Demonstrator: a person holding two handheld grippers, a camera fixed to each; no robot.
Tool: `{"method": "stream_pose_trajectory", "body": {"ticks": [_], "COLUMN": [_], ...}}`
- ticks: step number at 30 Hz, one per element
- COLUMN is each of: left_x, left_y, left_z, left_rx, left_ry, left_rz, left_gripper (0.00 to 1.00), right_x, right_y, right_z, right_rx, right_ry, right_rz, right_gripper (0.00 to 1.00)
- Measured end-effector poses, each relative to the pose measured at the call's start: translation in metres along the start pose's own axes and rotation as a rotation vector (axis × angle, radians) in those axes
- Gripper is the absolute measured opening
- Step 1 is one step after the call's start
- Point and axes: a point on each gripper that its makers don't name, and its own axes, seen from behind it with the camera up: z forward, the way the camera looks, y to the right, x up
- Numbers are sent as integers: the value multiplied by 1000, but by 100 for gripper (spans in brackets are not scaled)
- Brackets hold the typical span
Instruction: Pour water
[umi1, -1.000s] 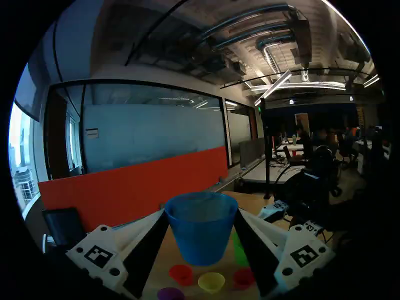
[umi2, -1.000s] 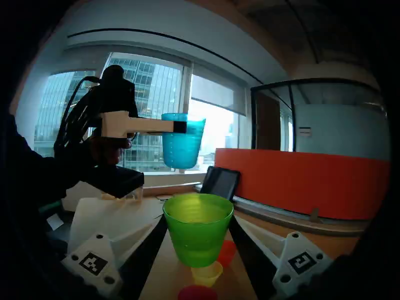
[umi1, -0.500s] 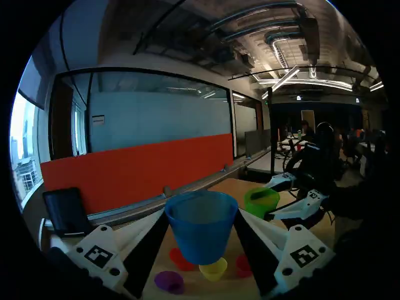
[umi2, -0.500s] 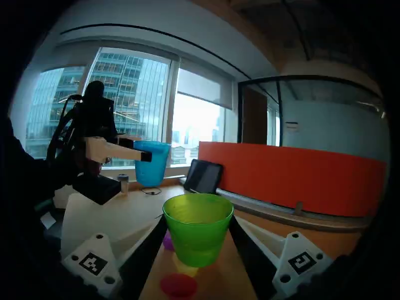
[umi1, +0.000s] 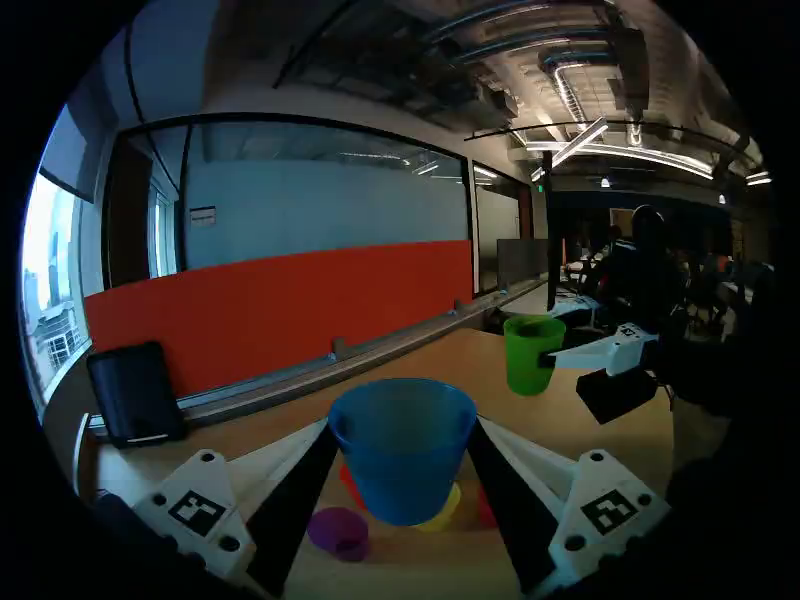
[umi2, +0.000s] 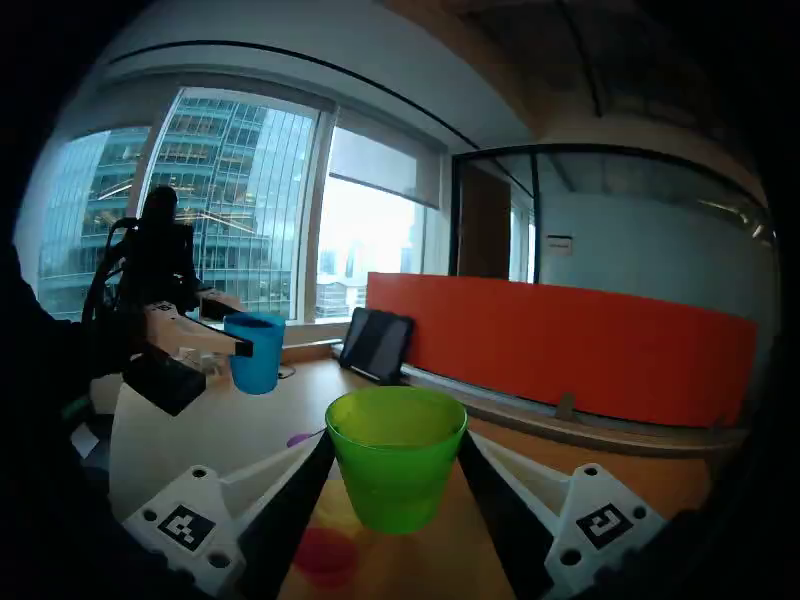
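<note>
Blue cup (umi1: 402, 455) upright, mouth up, pinched by left gripper (umi1: 402, 432), green cup (umi2: 397, 475) upright, apparently pinched by right gripper (umi2: 396, 445).

Cup (umi1: 402, 460) in the left gripper (umi1: 402, 430), small cups (umi1: 338, 530) on the desk (umi1: 440, 365) below it, second cup (umi2: 397, 480) in the right gripper (umi2: 397, 440) farther right, tablet (umi1: 133, 392) standing back left, before the partition (umi1: 280, 310) behind the desk.
</note>
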Motion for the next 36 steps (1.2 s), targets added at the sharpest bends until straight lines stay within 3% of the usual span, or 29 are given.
{"method": "stream_pose_trajectory", "body": {"ticks": [17,27,36], "left_x": [-73,-115,-146], "left_y": [2,11,19], "left_z": [-1,-1,-1], "left_rx": [1,-15,-42], "left_ry": [-142,-226,-289], "left_rz": [11,49,44], "left_gripper": [88,88,88], "right_x": [-21,-49,-78], "right_y": [21,27,28], "right_z": [-11,-15,-17], "right_rx": [-20,-18,-3], "right_ry": [-82,-174,-263], "right_rz": [22,38,37], "right_gripper": [89,89,89]}}
